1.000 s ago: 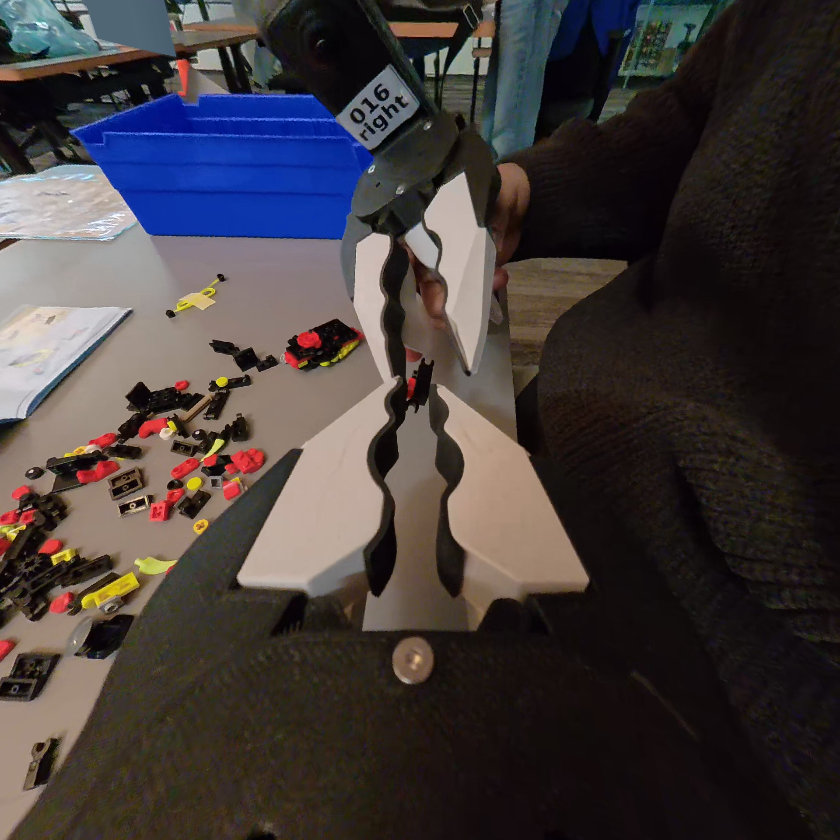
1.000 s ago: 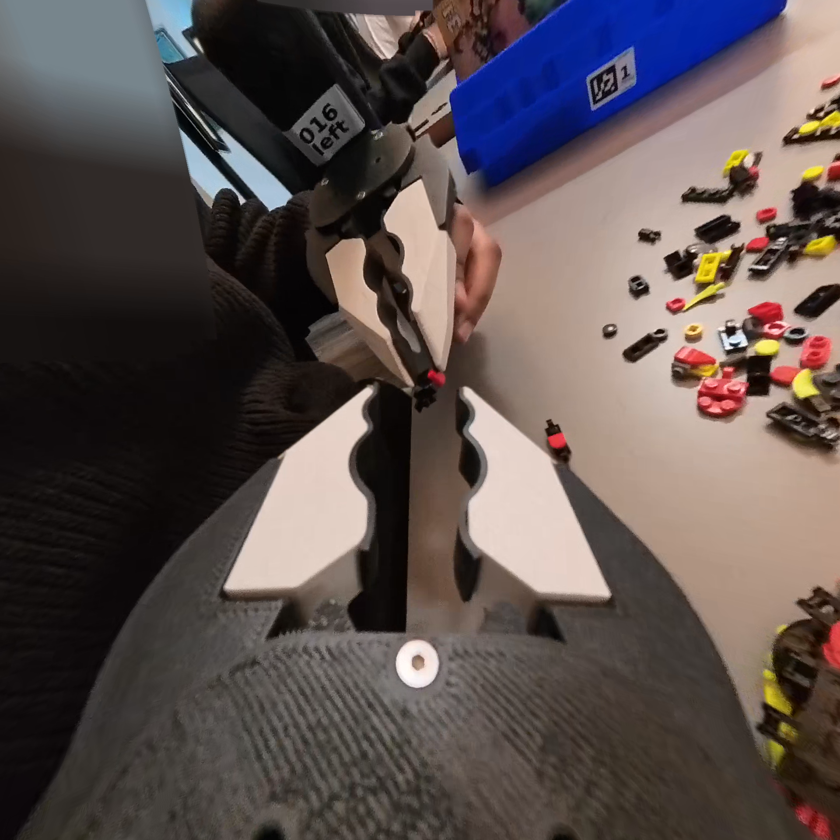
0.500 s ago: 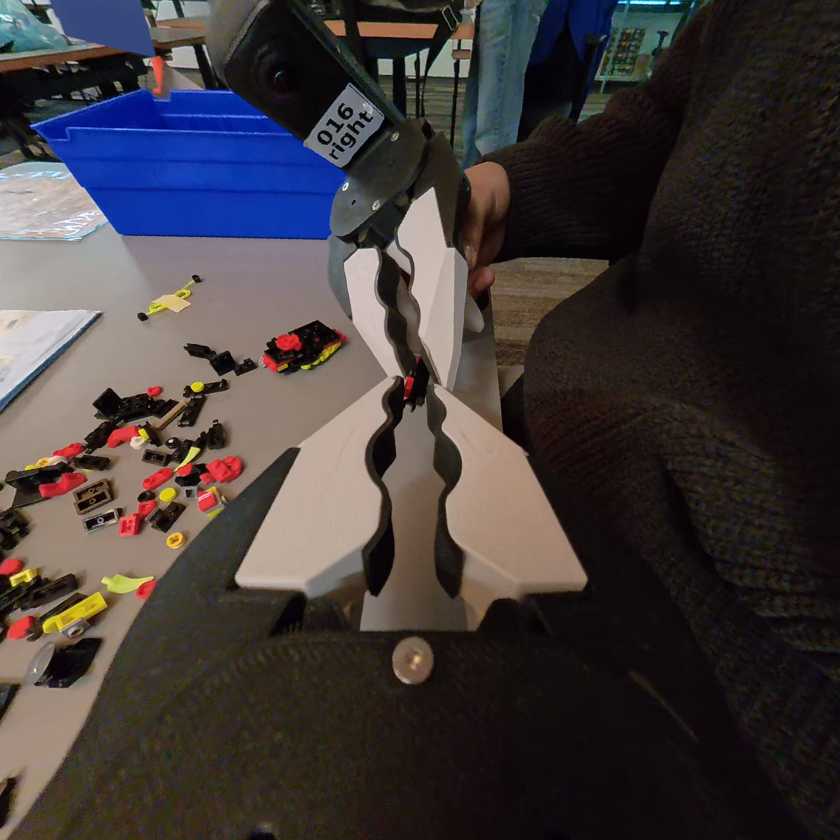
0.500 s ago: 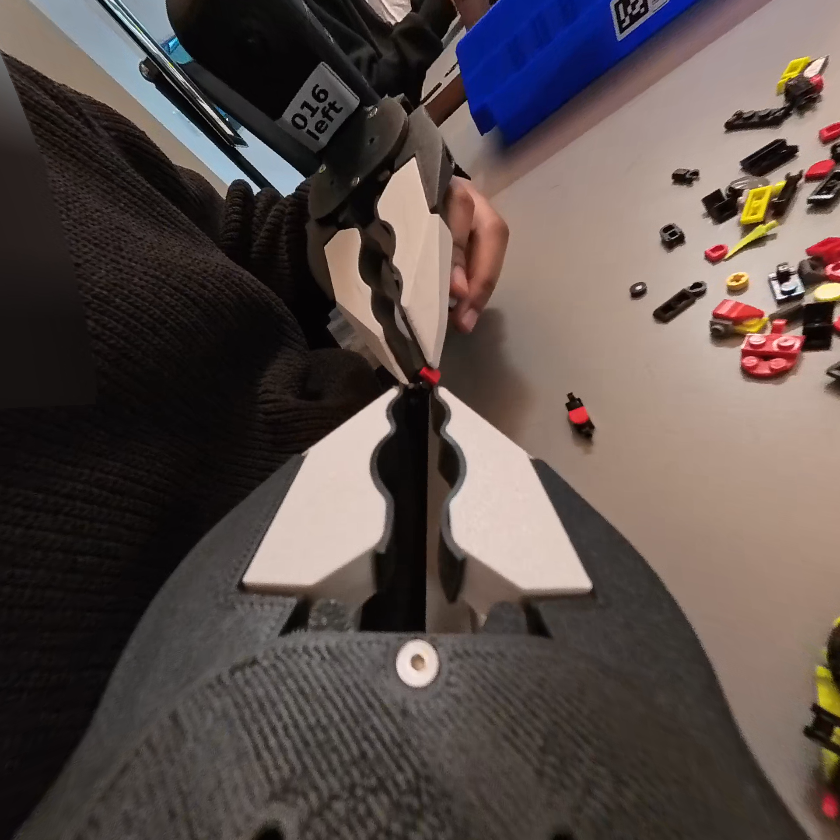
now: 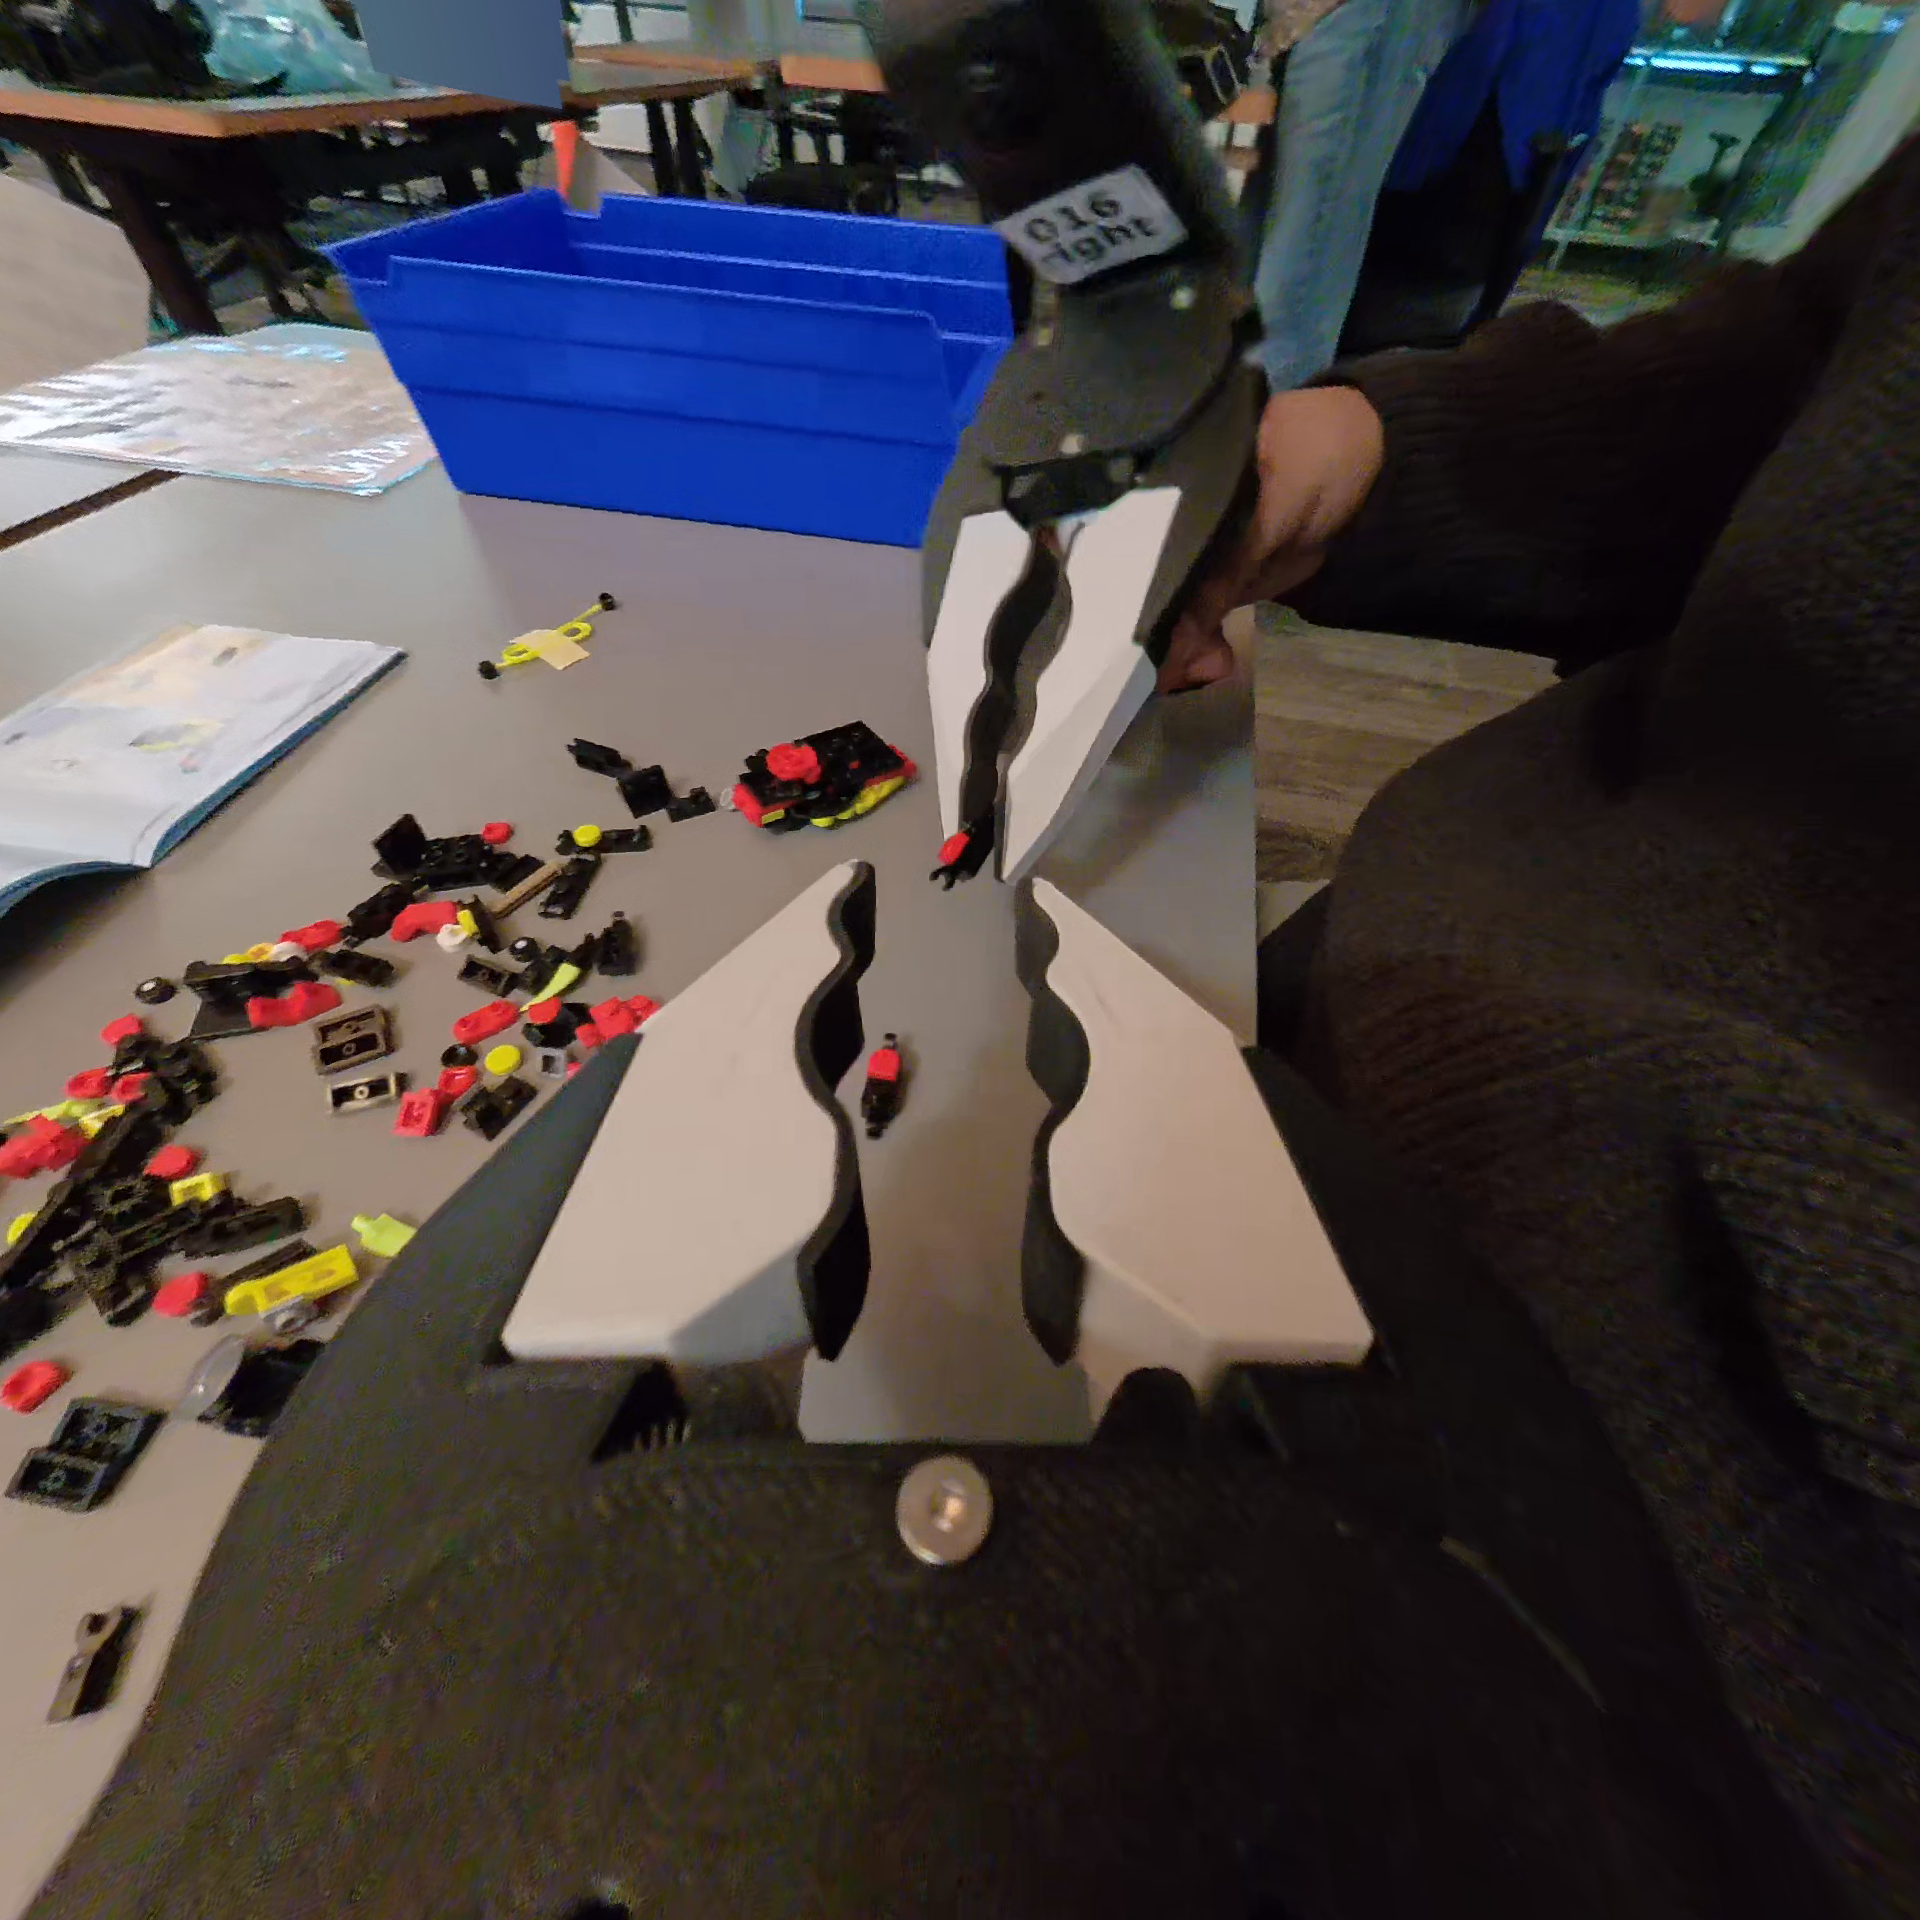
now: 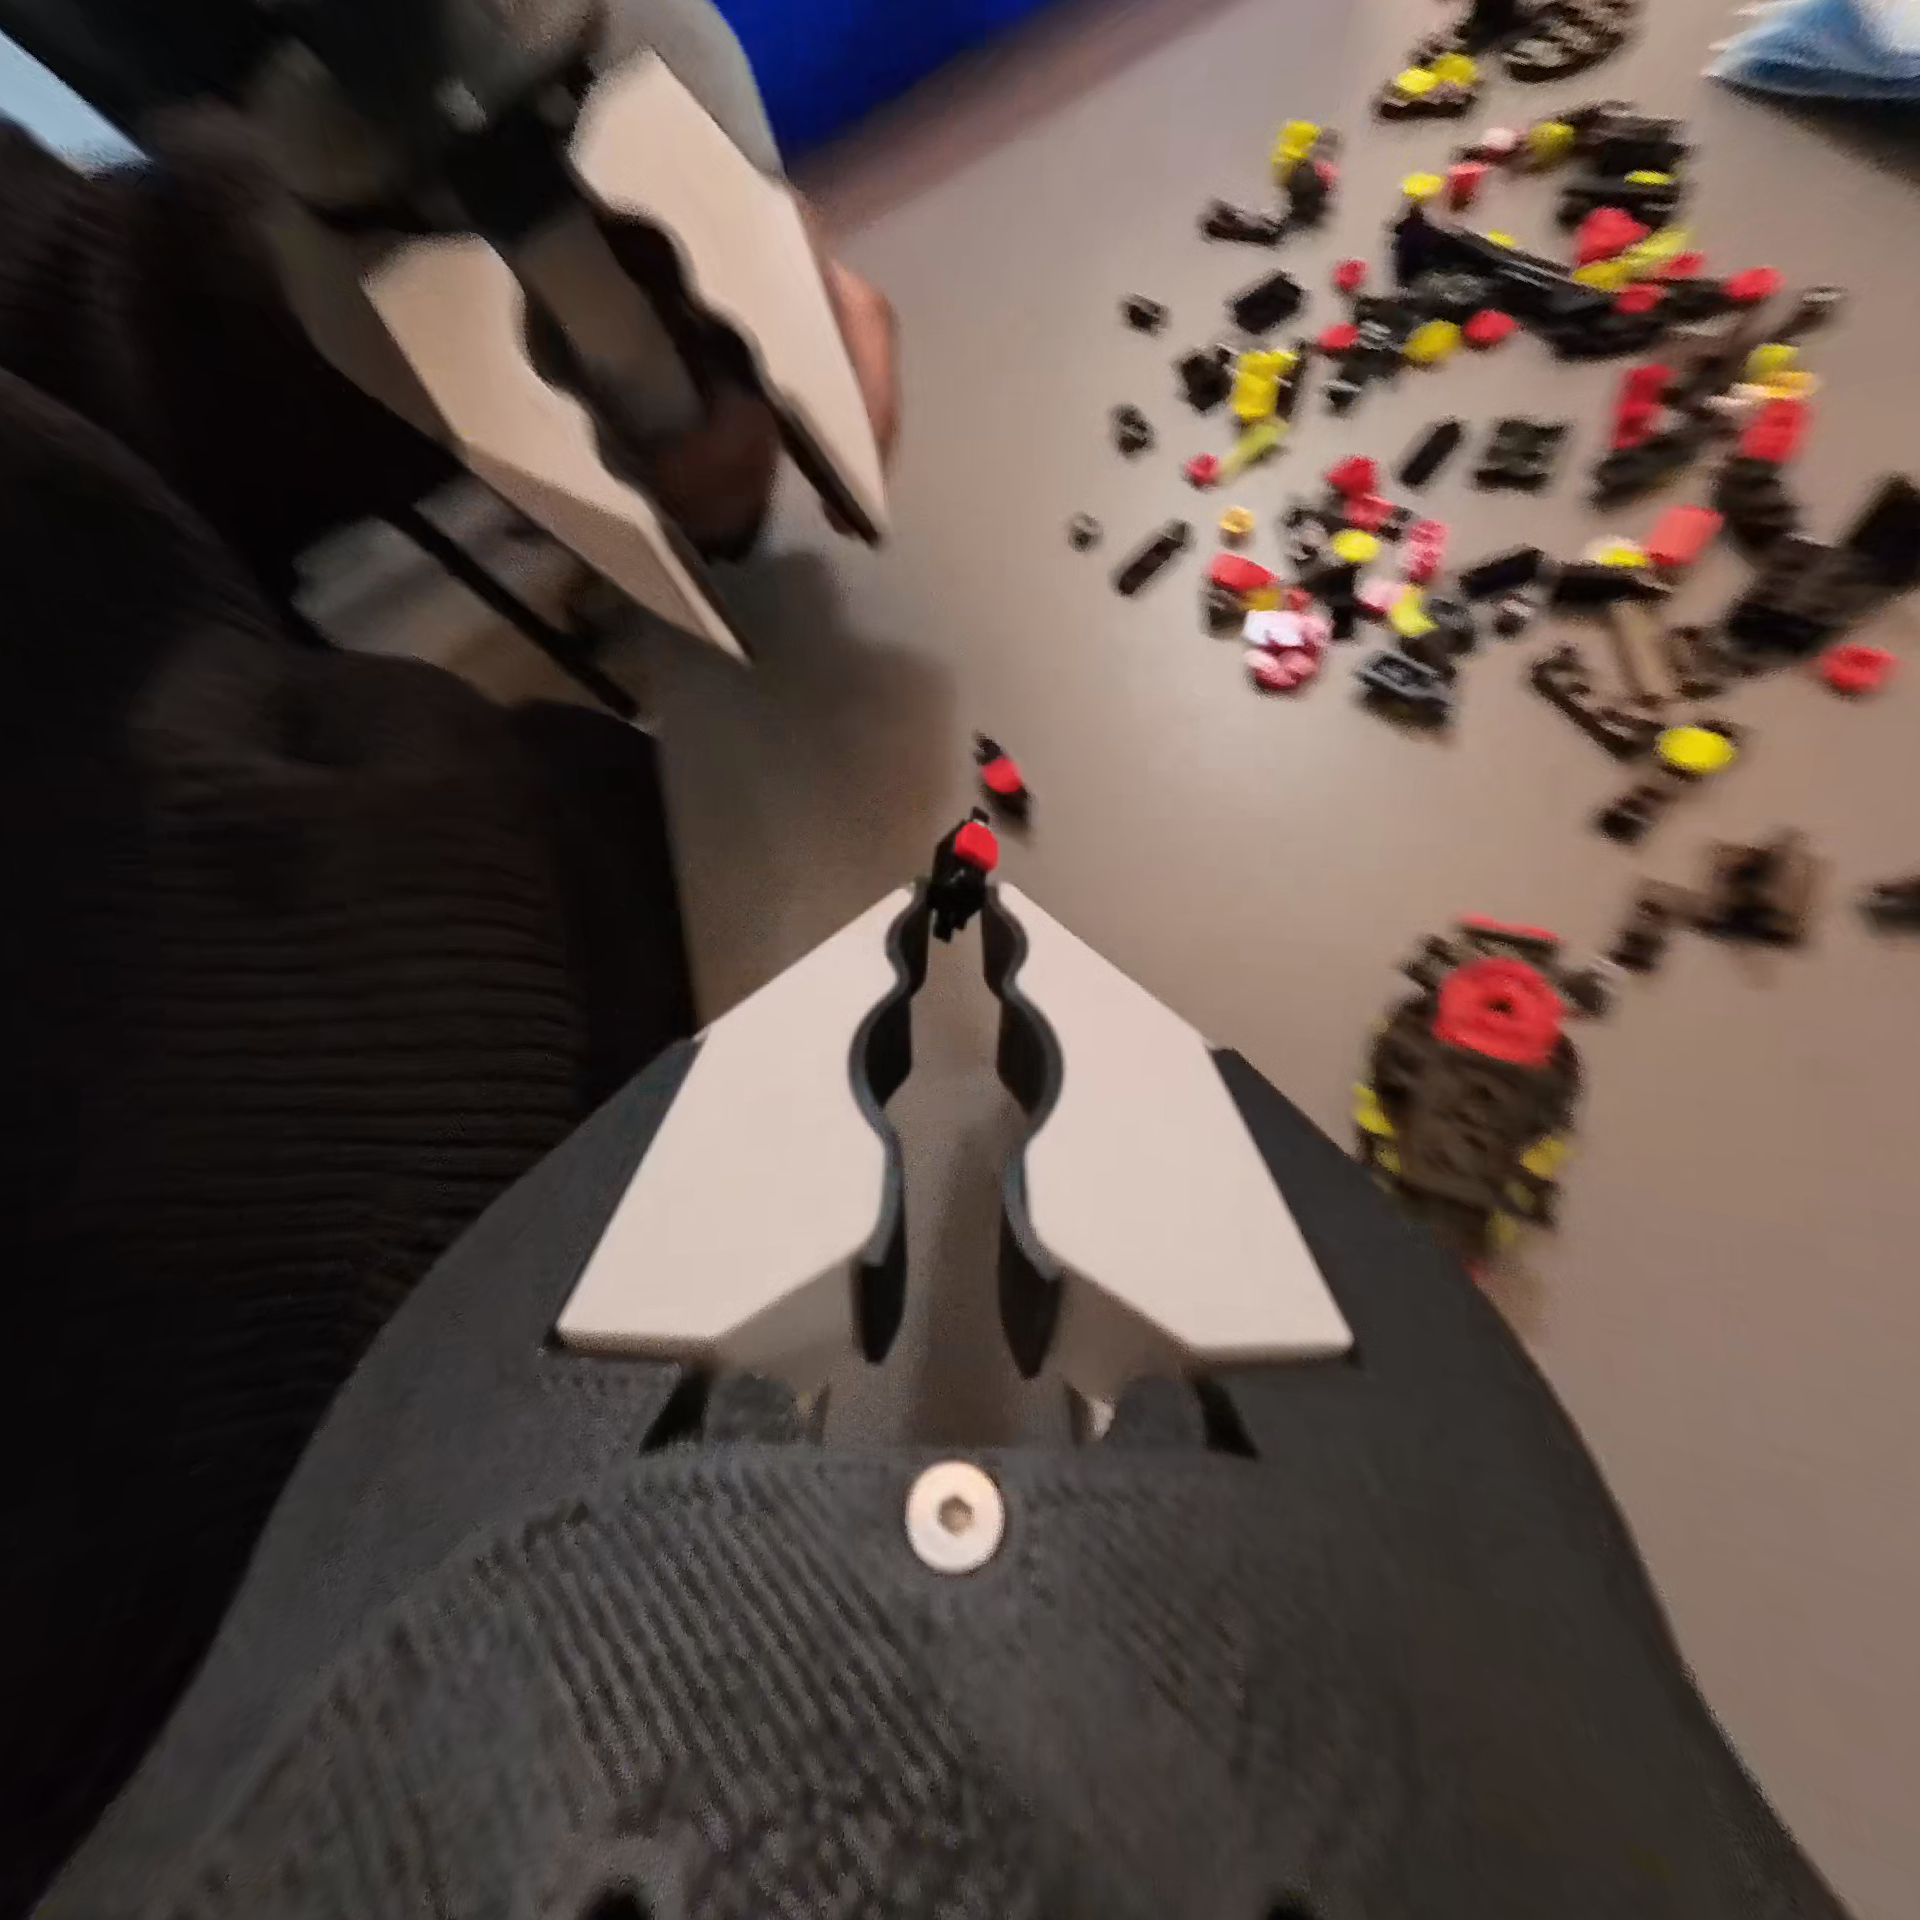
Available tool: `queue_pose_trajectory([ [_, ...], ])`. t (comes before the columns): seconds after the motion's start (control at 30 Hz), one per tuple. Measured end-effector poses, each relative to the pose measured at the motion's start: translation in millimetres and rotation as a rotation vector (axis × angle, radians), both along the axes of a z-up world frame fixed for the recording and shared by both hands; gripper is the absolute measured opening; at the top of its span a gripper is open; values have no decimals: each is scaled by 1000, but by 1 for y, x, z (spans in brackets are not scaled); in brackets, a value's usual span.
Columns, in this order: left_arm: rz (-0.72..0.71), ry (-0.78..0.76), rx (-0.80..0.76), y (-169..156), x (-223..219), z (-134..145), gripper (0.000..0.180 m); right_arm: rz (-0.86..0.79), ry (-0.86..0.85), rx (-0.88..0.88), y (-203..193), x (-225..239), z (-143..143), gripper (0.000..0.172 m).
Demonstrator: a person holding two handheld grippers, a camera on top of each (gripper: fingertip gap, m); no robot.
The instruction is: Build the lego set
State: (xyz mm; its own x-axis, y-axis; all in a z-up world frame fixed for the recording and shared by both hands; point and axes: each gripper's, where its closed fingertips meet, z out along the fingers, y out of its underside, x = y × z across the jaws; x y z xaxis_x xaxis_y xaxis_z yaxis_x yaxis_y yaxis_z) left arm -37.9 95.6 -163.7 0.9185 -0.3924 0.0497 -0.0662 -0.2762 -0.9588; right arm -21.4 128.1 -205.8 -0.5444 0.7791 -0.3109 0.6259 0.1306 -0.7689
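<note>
- Right gripper (image 6: 961, 899) pinches a small black-and-red brick piece (image 6: 964, 868); white printed sticker on its body (image 5: 1091, 223).
- Left gripper (image 5: 940, 904) gaping, bare.
- Grey table (image 5: 727, 623) (workshop room): loose bricks (image 5: 343, 1039), blue bin (image 5: 675, 353), booklet (image 5: 135, 738).

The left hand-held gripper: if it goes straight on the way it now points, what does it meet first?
Probably the right hand-held gripper, whose tips pinch a small red and black piece just beyond the open left hand-held gripper. Depth is unclear; it might pass beneath to the grey table.
</note>
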Motion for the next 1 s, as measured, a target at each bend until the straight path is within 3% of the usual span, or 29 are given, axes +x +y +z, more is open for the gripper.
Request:
queue_pose_trajectory([
  [0.13, 52, -29, -11, 5, -11, -2, 23, -69, 30, 242, 27, 7, -16, 8],
  [0.33, 89, -80, -39, 8, -20, -6, 21, -22, 54, 347, 29, 10, -27, 8],
  [1.0, 125, -131, -55, 10, -30, -7, 21, -10, 81, 411, 34, 5, -34, 8],
])
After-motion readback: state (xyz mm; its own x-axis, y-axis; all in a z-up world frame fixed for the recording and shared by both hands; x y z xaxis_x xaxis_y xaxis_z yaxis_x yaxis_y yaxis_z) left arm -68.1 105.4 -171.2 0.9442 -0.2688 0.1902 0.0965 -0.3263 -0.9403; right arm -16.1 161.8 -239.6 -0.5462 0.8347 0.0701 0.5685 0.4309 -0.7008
